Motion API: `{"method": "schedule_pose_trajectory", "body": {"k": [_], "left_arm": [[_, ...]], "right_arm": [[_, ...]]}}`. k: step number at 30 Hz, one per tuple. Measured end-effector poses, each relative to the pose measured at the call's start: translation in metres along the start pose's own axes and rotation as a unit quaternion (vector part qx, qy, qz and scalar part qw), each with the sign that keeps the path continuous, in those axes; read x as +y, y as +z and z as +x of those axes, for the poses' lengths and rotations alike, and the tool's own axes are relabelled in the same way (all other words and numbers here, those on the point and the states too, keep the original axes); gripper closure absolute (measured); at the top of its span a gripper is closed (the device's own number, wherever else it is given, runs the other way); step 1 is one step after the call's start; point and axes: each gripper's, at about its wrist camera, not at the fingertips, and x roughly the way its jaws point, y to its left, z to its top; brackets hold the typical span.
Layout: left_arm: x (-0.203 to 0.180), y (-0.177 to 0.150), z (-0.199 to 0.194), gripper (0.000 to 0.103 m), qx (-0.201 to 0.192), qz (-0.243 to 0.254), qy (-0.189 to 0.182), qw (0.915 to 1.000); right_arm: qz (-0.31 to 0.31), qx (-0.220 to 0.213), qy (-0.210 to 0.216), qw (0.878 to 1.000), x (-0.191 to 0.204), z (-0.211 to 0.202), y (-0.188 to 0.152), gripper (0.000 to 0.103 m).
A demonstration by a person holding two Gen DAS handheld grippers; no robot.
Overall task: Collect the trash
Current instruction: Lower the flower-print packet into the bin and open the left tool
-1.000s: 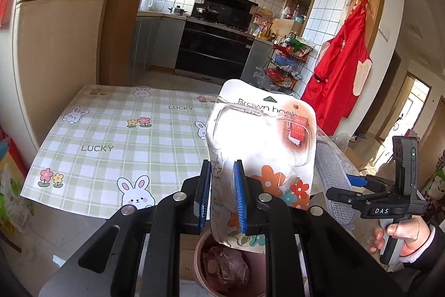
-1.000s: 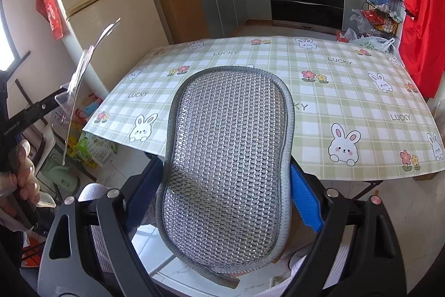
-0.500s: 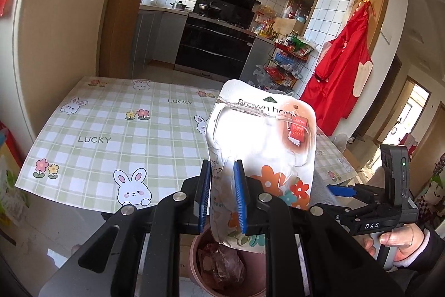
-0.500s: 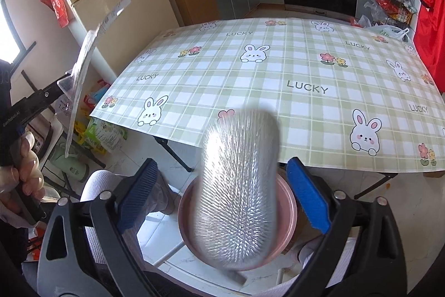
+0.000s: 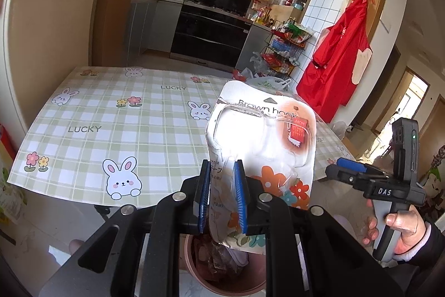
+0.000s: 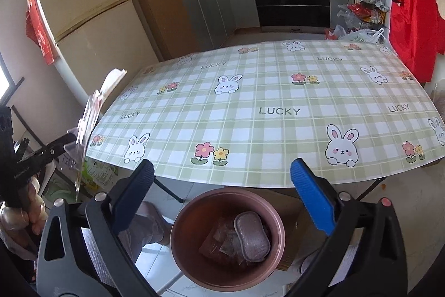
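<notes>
Left gripper (image 5: 221,192): held level above the bin, jaws pinched on the lower left part of the hook package, which stands upright between them.
Hook package (image 5: 264,146): a flowered card with a clear blister, its bottom edge hanging over the bin's mouth; seen edge-on at 9 o'clock in the right wrist view (image 6: 89,124).
Right gripper (image 6: 222,192): tipped downward over the bin, jaws spread wide with nothing between them; in the left wrist view it sits at 3 o'clock.
Right hand (image 5: 400,233): wrapped around the handle, thumb on top.
Bin (image 6: 183,230): pink and round, on the floor just in front of the table's near edge.
Scrub pad (image 6: 251,237): grey, lying in the bin on crumpled wrappers.
Table (image 6: 278,91): green checked cloth with rabbits, at 12 o'clock.
</notes>
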Motion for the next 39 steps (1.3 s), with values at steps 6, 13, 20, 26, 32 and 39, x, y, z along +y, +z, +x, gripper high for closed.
{"method": "schedule_pose_trajectory", "body": {"k": [6,13,20,26,32,39], "left_arm": [[-0.014,-0.006,0.008,0.085,0.018,0.016,-0.010,0.9997],[-0.030,-0.020,0.023,0.085,0.050,0.033,-0.027,0.9979],[-0.042,-0.031,0.039,0.085,0.075,0.043,-0.041,0.9954],[-0.053,-0.035,0.050,0.083,0.086,0.052,-0.053,0.9936],[-0.059,-0.045,0.069,0.041,0.110,0.051,-0.064,0.9906],[-0.046,-0.048,0.072,0.036,0.114,0.029,-0.037,0.9924]], "right_arm": [[0.011,-0.032,-0.014,0.999,-0.014,-0.019,0.008,0.006],[0.020,-0.047,-0.024,0.998,-0.024,-0.031,0.011,0.006],[0.025,-0.051,-0.028,0.998,-0.028,-0.033,0.011,0.006],[0.032,-0.050,-0.030,0.998,-0.034,-0.032,0.010,0.006],[0.036,-0.048,-0.033,0.998,-0.036,-0.033,0.009,0.006],[0.036,-0.042,-0.035,0.998,-0.036,-0.030,0.008,0.006]]}}
